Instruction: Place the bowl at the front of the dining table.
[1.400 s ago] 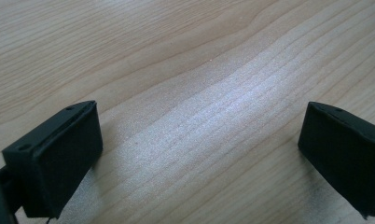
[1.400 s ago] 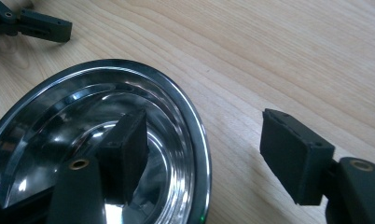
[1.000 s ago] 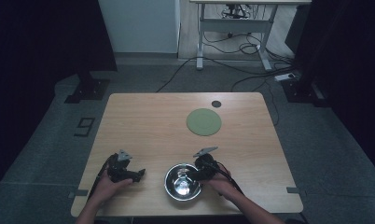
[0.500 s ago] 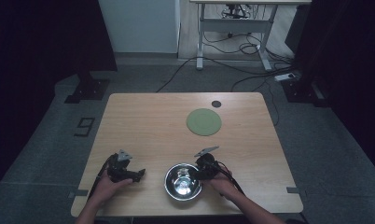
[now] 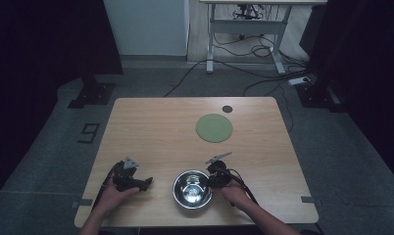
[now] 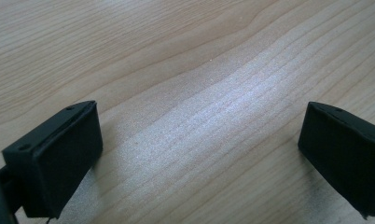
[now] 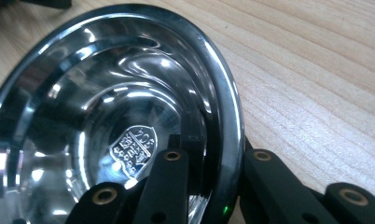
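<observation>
The right gripper (image 5: pixel 213 179) has just been closing its jaws, and now they pinch the rim of the shiny metal bowl (image 5: pixel 191 189) — one jaw inside, one outside. I think holding the thin edge like that is the easy way to lift a round, slippery bowl. The bowl sits near the front edge of the wooden table (image 5: pixel 151 132), right in front of the person, and there is nothing in it — just bright reflections and a little stamp on the bottom. The left gripper (image 5: pixel 147 182) rests on the table beside the bowl, jaws wide apart and holding nothing. A flat green disc (image 5: pixel 214 128) lies farther back, maybe the bowl's landing spot.
</observation>
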Action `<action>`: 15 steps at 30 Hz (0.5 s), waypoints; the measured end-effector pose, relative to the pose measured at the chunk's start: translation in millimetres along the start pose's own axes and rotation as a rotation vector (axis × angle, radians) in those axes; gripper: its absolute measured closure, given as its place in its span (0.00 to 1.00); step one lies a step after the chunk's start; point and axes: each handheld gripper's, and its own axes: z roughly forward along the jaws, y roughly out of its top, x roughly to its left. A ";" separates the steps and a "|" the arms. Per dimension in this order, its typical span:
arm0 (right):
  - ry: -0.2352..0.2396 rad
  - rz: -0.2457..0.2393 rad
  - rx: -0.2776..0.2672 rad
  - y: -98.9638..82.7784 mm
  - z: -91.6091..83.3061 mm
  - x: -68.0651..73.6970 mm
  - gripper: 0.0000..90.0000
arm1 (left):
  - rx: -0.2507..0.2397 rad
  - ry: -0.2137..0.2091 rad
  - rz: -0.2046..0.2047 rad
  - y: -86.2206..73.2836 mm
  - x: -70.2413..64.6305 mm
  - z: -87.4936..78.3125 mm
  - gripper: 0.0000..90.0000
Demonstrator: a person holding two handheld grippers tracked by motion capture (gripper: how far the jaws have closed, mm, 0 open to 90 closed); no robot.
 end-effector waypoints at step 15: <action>0.057 0.109 -0.047 0.6 -4.4 -7.9 0.96 | 0.000 0.000 0.000 0.0 0.0 0.0 0.00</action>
